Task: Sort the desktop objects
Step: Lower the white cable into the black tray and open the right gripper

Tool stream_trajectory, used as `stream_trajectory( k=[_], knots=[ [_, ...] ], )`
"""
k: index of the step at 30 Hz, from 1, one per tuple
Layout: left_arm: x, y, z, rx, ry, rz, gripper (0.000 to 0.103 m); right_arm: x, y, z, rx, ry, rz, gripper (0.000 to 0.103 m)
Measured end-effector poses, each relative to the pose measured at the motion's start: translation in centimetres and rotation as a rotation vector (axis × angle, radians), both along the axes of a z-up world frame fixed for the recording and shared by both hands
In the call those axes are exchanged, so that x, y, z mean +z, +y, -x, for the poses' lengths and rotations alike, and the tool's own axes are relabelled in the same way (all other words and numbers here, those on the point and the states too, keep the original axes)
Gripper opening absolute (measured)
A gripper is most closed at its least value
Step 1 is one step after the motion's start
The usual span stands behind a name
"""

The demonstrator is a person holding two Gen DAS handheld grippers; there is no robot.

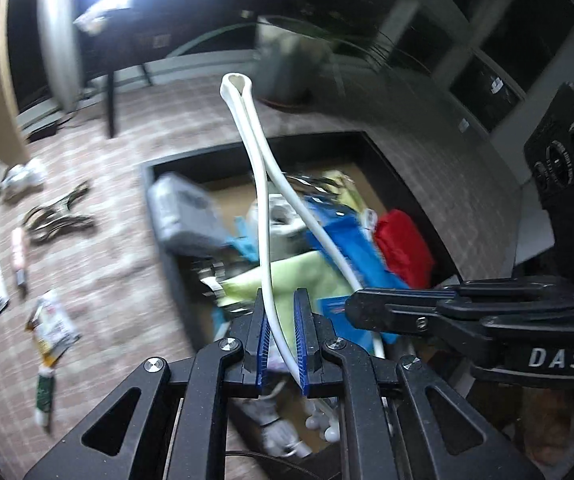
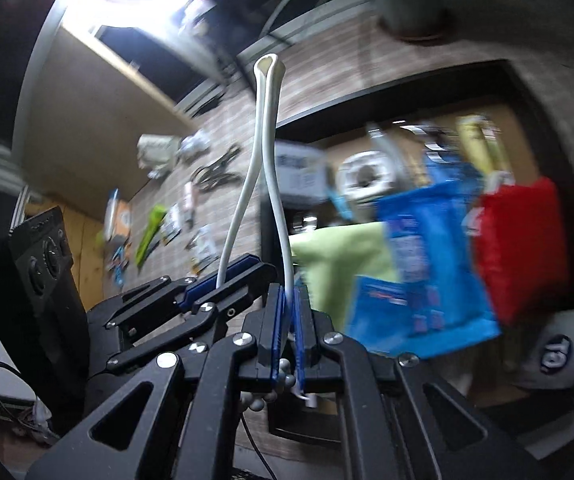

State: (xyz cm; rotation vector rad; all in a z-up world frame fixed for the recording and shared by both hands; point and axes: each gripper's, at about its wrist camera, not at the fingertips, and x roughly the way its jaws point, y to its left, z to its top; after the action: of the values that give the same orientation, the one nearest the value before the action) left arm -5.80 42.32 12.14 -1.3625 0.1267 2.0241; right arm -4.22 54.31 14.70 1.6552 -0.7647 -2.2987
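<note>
A white cable (image 1: 265,208), folded into a loop, stands up above a dark box (image 1: 391,160) full of sorted things. My left gripper (image 1: 281,300) has its blue pads slightly apart with one strand of the cable passing between them. My right gripper (image 2: 289,292) is shut on the other strand of the white cable (image 2: 279,208). The right gripper's fingers show in the left wrist view (image 1: 391,314), and the left gripper shows in the right wrist view (image 2: 227,276). The two grippers are close together, above the box.
The box holds a blue packet (image 2: 427,248), a red pouch (image 2: 523,240), a green cloth (image 1: 299,280), a tape roll (image 2: 367,178) and a grey box (image 1: 185,216). Pliers (image 1: 57,216), sachets (image 1: 51,328) and crumpled wrappers (image 1: 23,176) lie on the patterned tabletop left of it. A plant pot (image 1: 287,68) stands behind.
</note>
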Motion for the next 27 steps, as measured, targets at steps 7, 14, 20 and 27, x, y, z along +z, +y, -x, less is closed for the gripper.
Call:
stream_trajectory(
  k=[7,14,20,27],
  knots=[
    [-0.8,4.8,-1.5,-0.086,-0.017,0.032,0.011,0.0,4.6,-2.0,-0.094,-0.009,-0.026,0.006],
    [-0.6,6.9,-3.0,-0.145,0.032,0.109,0.041,0.3,6.9,-3.4,-0.153,0.002,-0.104,0.01],
    [-0.3,5.5,-2.6,-0.116,0.044,0.106,0.047,0.5,8.4,-3.8,-0.207,-0.002,-0.14,0.02],
    [-0.6,3.5,-1.9,-0.077,0.063,0.134,0.047,0.9,7.4,-3.3,-0.176,0.02,-0.168,0.029]
  ],
)
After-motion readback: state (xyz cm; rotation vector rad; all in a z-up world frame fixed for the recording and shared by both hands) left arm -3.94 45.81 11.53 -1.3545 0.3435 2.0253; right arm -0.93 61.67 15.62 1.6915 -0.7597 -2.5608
